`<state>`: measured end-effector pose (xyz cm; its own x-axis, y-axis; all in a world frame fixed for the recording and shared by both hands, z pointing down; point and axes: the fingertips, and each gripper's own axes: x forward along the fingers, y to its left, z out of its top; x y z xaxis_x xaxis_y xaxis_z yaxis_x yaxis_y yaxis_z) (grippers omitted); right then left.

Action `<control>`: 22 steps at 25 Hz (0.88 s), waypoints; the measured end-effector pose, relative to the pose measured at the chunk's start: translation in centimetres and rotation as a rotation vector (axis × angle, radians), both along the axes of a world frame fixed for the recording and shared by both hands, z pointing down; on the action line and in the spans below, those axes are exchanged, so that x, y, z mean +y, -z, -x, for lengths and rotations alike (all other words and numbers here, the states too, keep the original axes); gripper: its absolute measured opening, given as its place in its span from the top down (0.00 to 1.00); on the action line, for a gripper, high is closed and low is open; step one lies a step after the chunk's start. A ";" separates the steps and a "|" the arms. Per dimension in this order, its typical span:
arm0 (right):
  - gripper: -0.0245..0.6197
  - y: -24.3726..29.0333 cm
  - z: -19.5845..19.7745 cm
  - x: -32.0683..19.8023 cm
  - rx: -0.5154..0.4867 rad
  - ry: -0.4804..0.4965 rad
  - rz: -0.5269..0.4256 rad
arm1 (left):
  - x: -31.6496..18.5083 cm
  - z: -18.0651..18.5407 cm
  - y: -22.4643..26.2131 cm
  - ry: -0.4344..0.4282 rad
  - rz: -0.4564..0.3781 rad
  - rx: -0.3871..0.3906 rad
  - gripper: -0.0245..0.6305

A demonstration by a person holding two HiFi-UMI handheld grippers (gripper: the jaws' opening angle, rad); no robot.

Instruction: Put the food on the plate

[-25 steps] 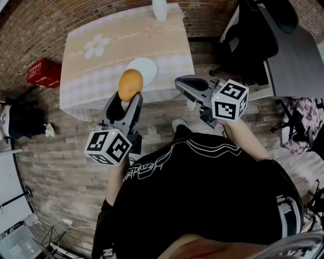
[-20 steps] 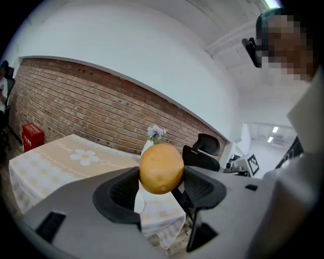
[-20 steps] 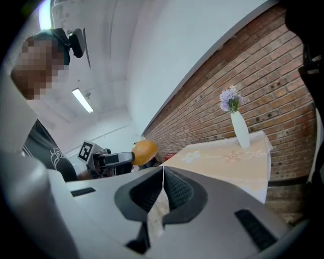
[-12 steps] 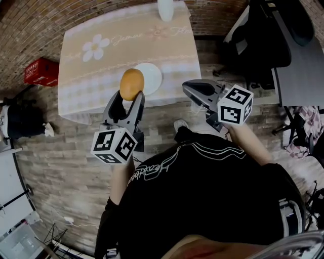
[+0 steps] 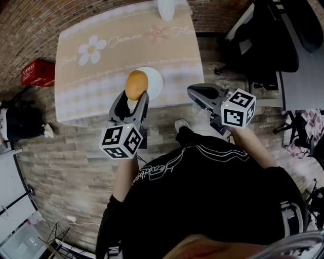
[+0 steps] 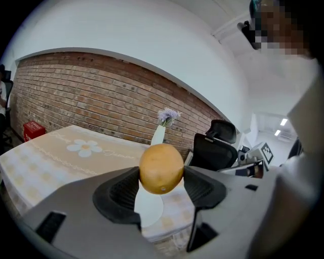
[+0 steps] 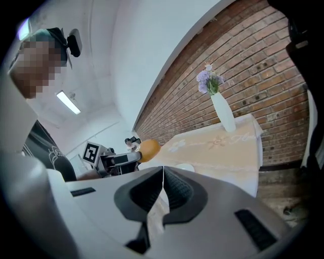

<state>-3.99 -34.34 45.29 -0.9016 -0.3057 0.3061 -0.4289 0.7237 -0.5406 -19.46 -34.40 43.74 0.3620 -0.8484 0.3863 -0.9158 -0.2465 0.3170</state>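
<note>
1. While the left gripper (image 5: 134,98) (image 6: 162,174) pinches it from both sides between its black jaws, the round orange-yellow fruit (image 5: 136,84) (image 6: 161,168) sits just above the middle of the head view and covers the left part of the round white plate (image 5: 153,81).
2. That plate lies near the lower edge of the table under a beige daisy-print cloth (image 5: 101,66), which fills the upper left of the head view. In the left gripper view the plate (image 6: 149,207) shows below and beyond the fruit.
3. Right of centre in the head view, the right gripper (image 5: 200,93) (image 7: 162,174) is off the table's lower right corner, over brick floor. Its jaws are pressed together with nothing between them.
4. A slim white vase (image 5: 166,9) (image 7: 223,114) holding purple flowers stands at the table's top edge.
5. A red crate (image 5: 38,72) sits on the floor at the left edge of the head view.
</note>
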 end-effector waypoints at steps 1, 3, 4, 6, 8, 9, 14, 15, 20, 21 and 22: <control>0.97 -0.3 -0.1 -0.2 0.001 -0.003 0.008 | -0.3 0.0 -0.7 -0.002 0.009 -0.002 0.55; 0.97 -0.8 -0.3 -0.6 0.003 -0.008 0.021 | -0.7 0.0 -2.1 -0.003 0.029 -0.004 0.55; 0.97 -1.0 -0.3 -0.7 0.004 -0.009 0.026 | -1.0 0.1 -2.8 -0.003 0.038 -0.004 0.55; 0.97 -1.7 -0.4 -1.1 0.006 -0.012 0.036 | -1.4 0.2 -4.2 -0.002 0.055 -0.006 0.55; 0.97 -2.3 -0.6 -1.4 0.005 -0.015 0.051 | -1.8 0.2 -5.6 -0.004 0.070 -0.014 0.55; 0.97 -2.6 -0.8 -1.5 0.005 -0.017 0.057 | -2.0 0.1 -6.2 -0.005 0.078 -0.017 0.55; 0.97 -4.0 -1.3 -1.9 0.015 -0.024 0.091 | -2.5 0.3 -9.1 0.008 0.130 -0.049 0.55; 0.97 -4.2 -1.5 -2.0 0.014 -0.026 0.098 | -2.6 0.3 -9.6 0.010 0.140 -0.058 0.55; 0.97 -5.3 -1.8 -2.1 0.019 -0.031 0.122 | -3.1 0.4 -12.0 0.012 0.169 -0.094 0.55; 0.97 -5.6 -1.9 -2.1 0.018 -0.032 0.129 | -3.2 0.5 -12.3 0.014 0.173 -0.103 0.55; 0.97 -5.8 -1.9 -2.1 0.016 -0.033 0.136 | -3.2 0.6 -12.7 0.016 0.178 -0.111 0.55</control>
<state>-2.04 -36.47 51.08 -0.8864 -0.2899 0.3610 -0.4606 0.6298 -0.6254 -20.02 -37.63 56.44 0.2960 -0.7685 0.5672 -0.9509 -0.1808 0.2511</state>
